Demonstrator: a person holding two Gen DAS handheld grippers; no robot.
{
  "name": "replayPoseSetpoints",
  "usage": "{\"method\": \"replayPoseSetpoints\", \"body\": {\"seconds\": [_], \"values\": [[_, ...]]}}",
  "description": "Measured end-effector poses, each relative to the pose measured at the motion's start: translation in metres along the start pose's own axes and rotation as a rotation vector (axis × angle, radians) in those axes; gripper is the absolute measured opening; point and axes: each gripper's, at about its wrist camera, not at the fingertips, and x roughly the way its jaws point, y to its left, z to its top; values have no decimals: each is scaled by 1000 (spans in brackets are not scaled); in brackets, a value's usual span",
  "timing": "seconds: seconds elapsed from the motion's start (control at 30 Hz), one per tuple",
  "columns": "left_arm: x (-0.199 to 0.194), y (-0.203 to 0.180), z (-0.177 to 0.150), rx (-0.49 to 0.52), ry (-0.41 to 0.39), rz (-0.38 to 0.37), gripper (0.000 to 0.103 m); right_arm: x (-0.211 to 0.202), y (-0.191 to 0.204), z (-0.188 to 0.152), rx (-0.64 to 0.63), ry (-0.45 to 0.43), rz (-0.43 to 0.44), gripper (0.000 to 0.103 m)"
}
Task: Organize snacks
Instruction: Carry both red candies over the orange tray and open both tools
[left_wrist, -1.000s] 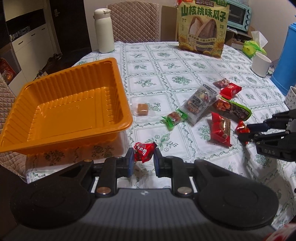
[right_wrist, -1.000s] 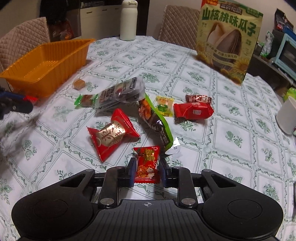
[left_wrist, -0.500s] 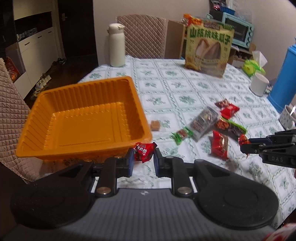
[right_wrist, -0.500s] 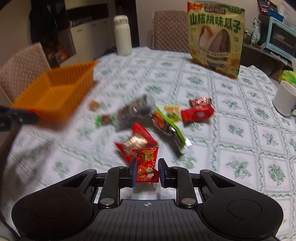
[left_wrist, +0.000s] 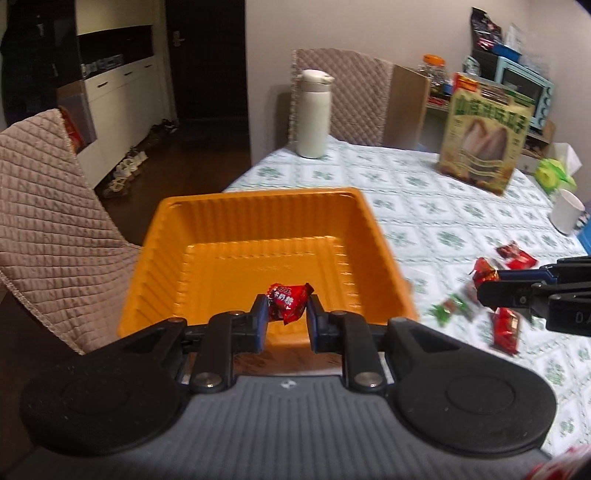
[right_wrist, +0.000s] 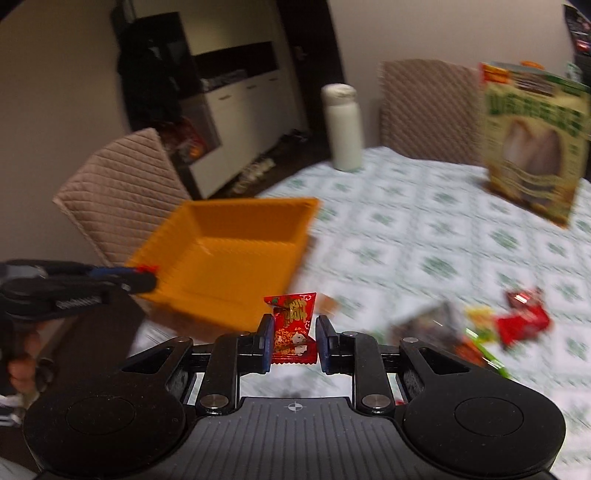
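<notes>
Left gripper (left_wrist: 284, 309) jaws clenching red candy (left_wrist: 288, 301) above orange tray's (left_wrist: 255, 212) near edge. Right gripper (right_wrist: 294, 334) jaws pinching red packet (right_wrist: 293, 328) beside tray, over desk (right_wrist: 424, 236). Both looking light, crinkly, slippery; gripping wrapper middle.

White flask (left_wrist: 313, 112) standing on the patterned tablecloth (left_wrist: 424, 206), quilted chairs (left_wrist: 44, 221) sitting around, white mug (left_wrist: 567, 211) resting right.

Left claw (left_wrist: 283, 320): black linkage arms, blue finger pads, silver screw heads, two round black discs, grey ribbed housing stamped with a small crosshair mark. Right claw (right_wrist: 294, 341): same build is seen. White lettering is printed along the right claw's black side in the left wrist view, partly cut off.
</notes>
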Motion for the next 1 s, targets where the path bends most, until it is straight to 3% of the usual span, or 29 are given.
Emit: {"method": "replayPoseSetpoints", "body": {"seconds": [0.4, 1.0], "values": [[30, 42, 16, -5, 35, 34, 20, 74, 42, 33, -49, 44, 32, 24], [71, 59, 28, -46, 117, -28, 20, 137, 52, 44, -48, 153, 2, 24]]}}
